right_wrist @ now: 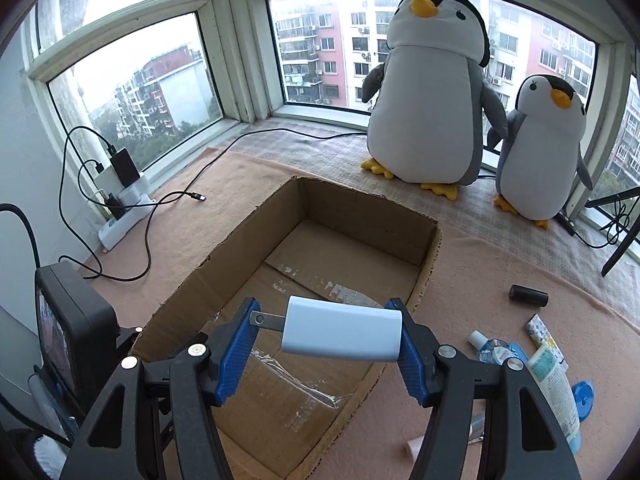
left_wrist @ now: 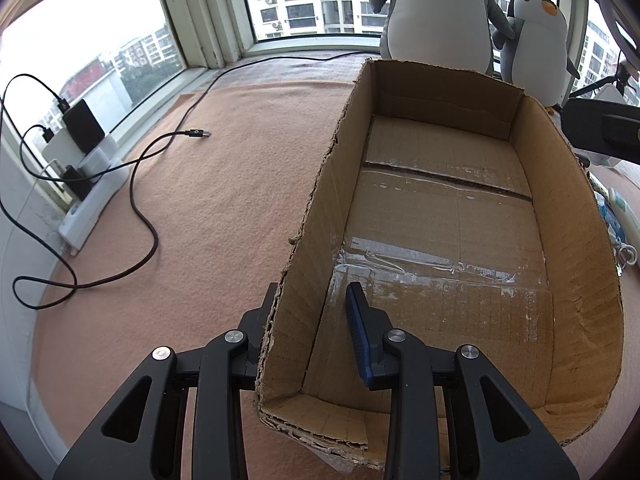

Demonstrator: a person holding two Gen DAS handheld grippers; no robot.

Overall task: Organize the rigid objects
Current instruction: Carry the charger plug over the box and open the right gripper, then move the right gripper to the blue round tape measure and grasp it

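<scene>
- Right now the right gripper [right_wrist: 326, 344] pinches a white charger plug [right_wrist: 342, 330] across its length: the left pad presses the metal prongs, the right pad the plug's flat end.
- The plug hangs level above the near part of an open cardboard box [right_wrist: 428, 280], over the box's taped floor, clear of the walls.
- Over on the other side, the left gripper [left_wrist: 312, 336] straddles the box's left wall [left_wrist: 316, 216]; one finger sits outside the wall, the blue-padded one inside. The jaws look spread, with a gap between the blue pad and the cardboard, so nothing is visibly clamped.
- The box sits on a peach cloth [left_wrist: 224, 184] covering the worktop, and its interior shows only tape strips and flap seams.
- Right of the box, on the cloth, lie a small dark cylinder [right_wrist: 528, 296], a patterned tube [right_wrist: 542, 332], a small blue-liquid bottle [right_wrist: 490, 350], a pale green tube [right_wrist: 554, 392] and a blue round lid [right_wrist: 583, 396], all close together.
- Beyond the box, two penguin plush toys [right_wrist: 428, 104] stand by the window, the larger one on the left.
- Far left, a white power strip [right_wrist: 124, 216] with adapters rests along the window ledge; a black cable [right_wrist: 148, 240] loops from it across the cloth, its free end near the box's far left corner.
</scene>
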